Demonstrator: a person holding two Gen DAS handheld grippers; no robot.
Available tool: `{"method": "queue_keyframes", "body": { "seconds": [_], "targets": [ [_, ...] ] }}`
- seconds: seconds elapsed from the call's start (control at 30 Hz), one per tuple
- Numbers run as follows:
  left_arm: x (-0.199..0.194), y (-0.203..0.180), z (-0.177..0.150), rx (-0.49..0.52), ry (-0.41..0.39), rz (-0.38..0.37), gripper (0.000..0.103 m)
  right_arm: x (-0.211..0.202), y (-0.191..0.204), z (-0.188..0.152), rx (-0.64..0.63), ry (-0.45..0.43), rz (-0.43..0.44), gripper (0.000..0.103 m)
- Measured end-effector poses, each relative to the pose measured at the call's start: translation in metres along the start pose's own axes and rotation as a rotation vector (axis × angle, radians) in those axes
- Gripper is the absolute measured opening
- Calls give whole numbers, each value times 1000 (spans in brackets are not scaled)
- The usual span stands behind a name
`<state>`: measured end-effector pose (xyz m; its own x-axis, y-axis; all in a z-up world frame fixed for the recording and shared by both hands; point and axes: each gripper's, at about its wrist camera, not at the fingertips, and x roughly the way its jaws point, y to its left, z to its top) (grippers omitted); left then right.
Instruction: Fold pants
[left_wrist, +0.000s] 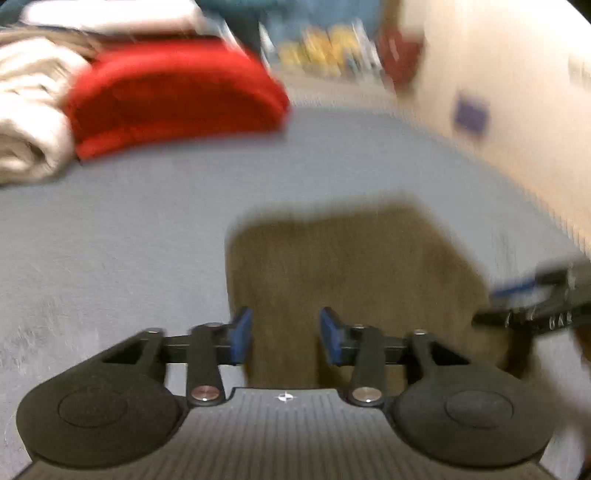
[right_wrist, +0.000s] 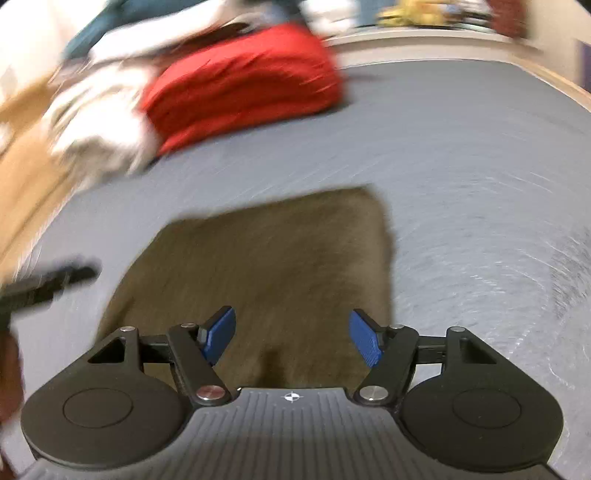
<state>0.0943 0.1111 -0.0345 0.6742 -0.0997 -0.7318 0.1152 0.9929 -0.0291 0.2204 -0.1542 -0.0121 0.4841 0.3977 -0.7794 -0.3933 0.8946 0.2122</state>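
The brown pants (left_wrist: 354, 266) lie folded into a flat rectangle on the grey bed surface (left_wrist: 129, 229). My left gripper (left_wrist: 286, 334) is open and empty, hovering over the near left part of the pants. My right gripper (right_wrist: 291, 338) is open and empty over the near edge of the pants (right_wrist: 266, 266). The right gripper shows at the right edge of the left wrist view (left_wrist: 535, 306). The left gripper shows at the left edge of the right wrist view (right_wrist: 44, 284). Both views are motion-blurred.
A red folded garment (left_wrist: 173, 96) and cream fabric (left_wrist: 29, 122) sit at the far left of the bed; they also show in the right wrist view: red garment (right_wrist: 240, 85), cream fabric (right_wrist: 96, 125). A wall (left_wrist: 498, 92) runs along the right. Cluttered items (left_wrist: 325, 48) stand beyond the bed.
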Motion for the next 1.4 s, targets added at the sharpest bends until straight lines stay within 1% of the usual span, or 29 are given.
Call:
{"method": "queue_keyframes", "body": {
  "seconds": [0.03,0.07,0.17,0.23,0.37,0.4,0.47,0.5,0.53,0.6,0.63,0.67,0.7,0.73,0.8,0.83,0.87,0.93,1.0,1.03,1.07,1.1,1.17,1.2,1.23,1.27,1.3,1.33,1.4],
  "targets": [
    [11,-1,-9,26,75,8,35,7,2,-11,-56,42,-35,70],
    [14,0,-15,31,100,0,35,11,2,-19,-97,51,-56,70],
    [5,5,-16,8,113,-6,35,5,6,-31,-124,34,-60,70],
    [5,6,-12,12,120,14,37,-4,5,-32,-111,37,-72,70],
    [2,0,-24,83,167,71,40,-15,-6,-38,-18,76,-68,72],
    [-1,-4,-27,105,181,86,40,-15,-12,-41,32,100,-53,72],
    [-6,-11,-32,139,197,121,47,-17,-19,-52,116,126,-22,73],
    [-8,-13,-35,143,204,149,55,-19,-22,-57,142,136,-14,75],
    [-12,-14,-38,133,207,177,59,-21,-25,-59,163,148,-13,78],
    [-20,-14,-44,80,209,208,61,-25,-26,-62,186,165,-27,83],
    [-27,-16,-45,51,201,213,65,-25,-24,-64,192,174,-37,85],
    [-36,-19,-45,27,184,208,69,-26,-19,-66,193,191,-54,85],
    [-48,-22,-43,0,150,203,76,-27,-12,-68,182,215,-93,83],
    [-61,-25,-41,-30,109,200,84,-32,-4,-69,162,208,-132,79],
    [-90,-31,-37,-94,15,188,87,-55,15,-64,120,139,-161,80],
    [-103,-36,-34,-108,-32,180,92,-72,25,-58,109,92,-144,81],
    [-117,-42,-32,-111,-97,175,94,-87,33,-52,107,43,-129,82],
    [-137,-55,-29,-93,-197,171,98,-122,48,-41,119,-72,-119,90],
    [-145,-63,-30,-113,-262,189,103,-149,61,-36,133,-166,-115,95],
    [-145,-64,-34,-144,-285,186,103,-159,66,-37,138,-206,-111,98],
    [-142,-65,-39,-173,-286,166,103,-165,70,-40,134,-235,-105,98],
    [-134,-68,-44,-190,-246,152,103,-168,72,-44,124,-254,-101,100],
    [-109,-73,-49,-225,-73,183,103,-159,74,-58,90,-259,-101,100],
    [-97,-75,-52,-235,-14,179,103,-152,72,-67,75,-254,-105,101],
    [-91,-76,-55,-238,7,171,103,-140,68,-76,61,-241,-122,100],
    [-86,-77,-55,-235,16,181,103,-127,61,-82,59,-203,-153,100],
    [-83,-78,-54,-223,20,201,103,-115,55,-83,82,-121,-212,97],
    [-82,-78,-50,-212,12,213,103,-105,49,-81,131,-62,-233,95],
    [-82,-77,-46,-194,-20,219,103,-99,41,-76,198,-78,-124,95]
  ]
}}
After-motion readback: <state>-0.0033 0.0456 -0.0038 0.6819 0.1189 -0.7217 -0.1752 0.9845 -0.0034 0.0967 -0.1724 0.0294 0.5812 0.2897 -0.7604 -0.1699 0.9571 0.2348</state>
